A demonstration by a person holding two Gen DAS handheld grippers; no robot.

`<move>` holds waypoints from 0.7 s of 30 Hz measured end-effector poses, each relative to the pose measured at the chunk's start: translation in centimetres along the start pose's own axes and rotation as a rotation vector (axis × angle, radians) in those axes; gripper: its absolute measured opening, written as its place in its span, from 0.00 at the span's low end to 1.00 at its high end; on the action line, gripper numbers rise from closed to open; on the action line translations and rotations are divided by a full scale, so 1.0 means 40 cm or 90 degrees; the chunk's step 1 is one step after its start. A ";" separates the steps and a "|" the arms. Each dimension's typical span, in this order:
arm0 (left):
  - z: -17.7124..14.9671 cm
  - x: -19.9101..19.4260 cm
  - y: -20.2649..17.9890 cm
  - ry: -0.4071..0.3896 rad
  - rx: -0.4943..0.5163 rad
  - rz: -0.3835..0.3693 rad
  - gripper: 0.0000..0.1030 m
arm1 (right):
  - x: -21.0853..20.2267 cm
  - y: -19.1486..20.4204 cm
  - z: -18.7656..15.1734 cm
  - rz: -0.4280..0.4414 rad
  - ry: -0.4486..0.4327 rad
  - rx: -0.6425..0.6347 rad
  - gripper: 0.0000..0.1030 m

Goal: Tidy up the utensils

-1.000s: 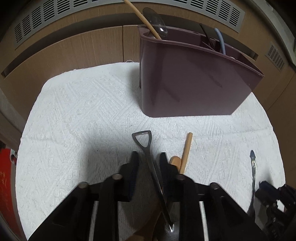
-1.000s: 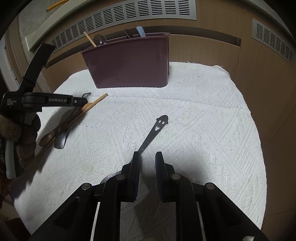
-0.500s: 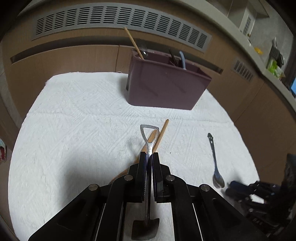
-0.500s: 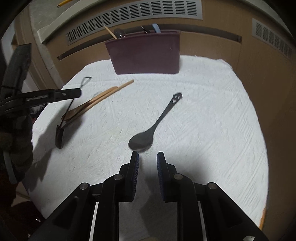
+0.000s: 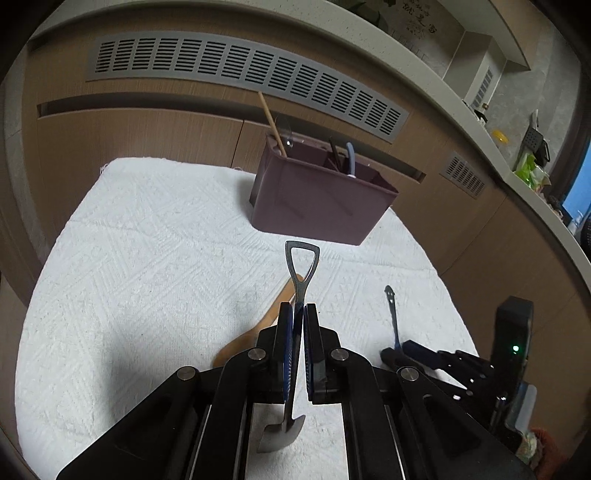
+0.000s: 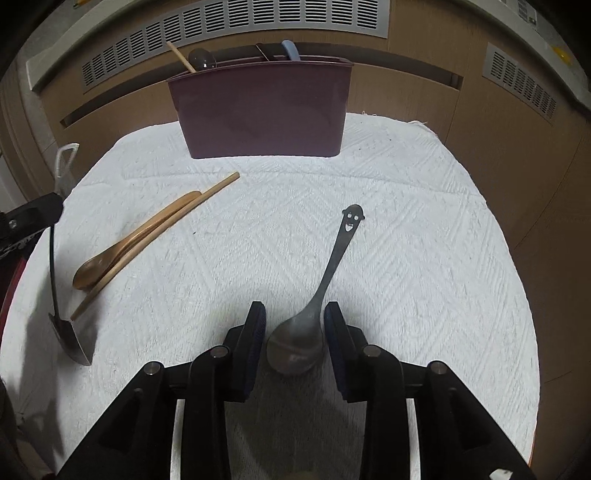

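Left wrist view showed the left claw [image 5: 299, 314] clamped on the shovel spoon [image 5: 300, 280], lifted off the cloth [image 5: 147, 258]; so thin a handle could pivot. The right claw [image 6: 294, 325] was opening around the metal spoon [image 6: 314, 302]; a closing pad might nudge its bowl aside, though contact looked unclear.

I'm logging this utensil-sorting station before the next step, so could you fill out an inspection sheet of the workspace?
Surface: white textured towel.
Job's things: maroon caddy upright at the back, utensils in it; wooden spoon and chopstick lying together; smiley-handled spoon flat.
Clutter: nothing seen.
Grippers: left gripper shut on shovel-shaped spoon, lifted; right gripper opening, spoon bowl between the fingers.
Cables: nothing seen.
Surroundings: wooden cabinets, grey vent grille.
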State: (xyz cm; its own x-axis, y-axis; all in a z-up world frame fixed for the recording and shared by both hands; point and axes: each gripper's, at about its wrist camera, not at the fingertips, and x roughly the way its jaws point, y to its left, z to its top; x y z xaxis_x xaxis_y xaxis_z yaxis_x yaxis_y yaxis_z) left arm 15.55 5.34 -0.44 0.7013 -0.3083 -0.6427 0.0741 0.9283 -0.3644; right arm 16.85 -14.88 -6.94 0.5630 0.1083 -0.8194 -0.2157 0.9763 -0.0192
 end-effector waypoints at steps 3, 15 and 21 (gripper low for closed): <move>0.002 -0.027 -0.008 -0.013 0.008 -0.003 0.05 | -0.033 -0.004 0.004 -0.031 -0.036 -0.030 0.09; 0.004 -0.109 -0.026 -0.050 0.012 -0.009 0.05 | -0.216 -0.048 0.056 0.097 -0.116 -0.089 0.07; -0.012 -0.094 0.033 -0.034 -0.035 0.014 0.05 | -0.115 -0.041 -0.034 0.096 -0.026 -0.066 0.25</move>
State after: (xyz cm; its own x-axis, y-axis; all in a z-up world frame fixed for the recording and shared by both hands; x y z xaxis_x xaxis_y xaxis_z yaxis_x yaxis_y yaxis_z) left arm 12.67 7.65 1.19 0.7397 -0.2753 -0.6140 0.0203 0.9212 -0.3886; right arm 13.56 -17.24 -3.92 0.5495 0.2607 -0.7938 -0.3800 0.9241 0.0405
